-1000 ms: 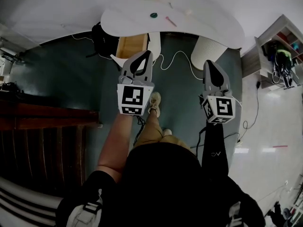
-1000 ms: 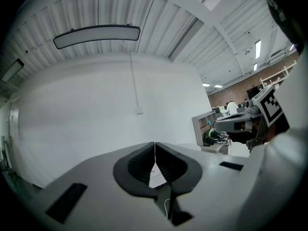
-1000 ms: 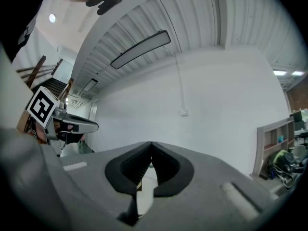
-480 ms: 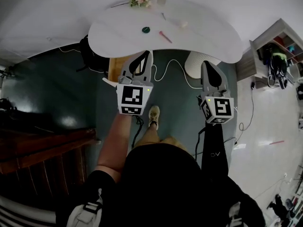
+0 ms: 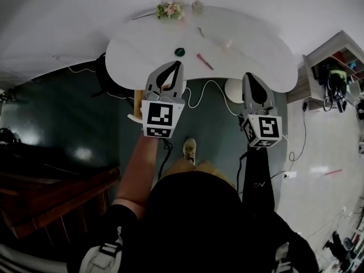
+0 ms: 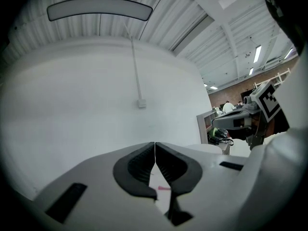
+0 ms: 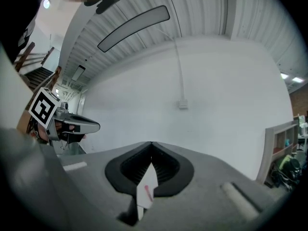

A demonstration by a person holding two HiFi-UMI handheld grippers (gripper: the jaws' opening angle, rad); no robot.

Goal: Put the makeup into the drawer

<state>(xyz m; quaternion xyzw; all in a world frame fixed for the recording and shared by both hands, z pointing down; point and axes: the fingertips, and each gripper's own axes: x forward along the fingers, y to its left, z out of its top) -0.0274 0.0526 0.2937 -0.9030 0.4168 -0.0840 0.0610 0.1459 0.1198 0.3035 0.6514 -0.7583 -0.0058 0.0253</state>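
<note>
The makeup lies on the white curved table: a dark green round piece, a pink stick, a thin stick and a pale pink piece. A wooden drawer stands open under the table's near edge, mostly hidden behind my left gripper. That gripper is shut and empty, its tips just short of the table edge. My right gripper is shut and empty too, over the floor before the table. In the left gripper view the jaws meet, with the pink stick showing below them. The right gripper view shows its jaws closed.
Flowers and a small jar stand at the table's far edge. A white ribbed table leg, a black bag and a white cable are under the table. A shelf unit is at the right, dark wooden stairs at the left.
The person has walked toward the table, which now sits lower and closer in the head view. Both grippers came forward with it and stayed shut.
</note>
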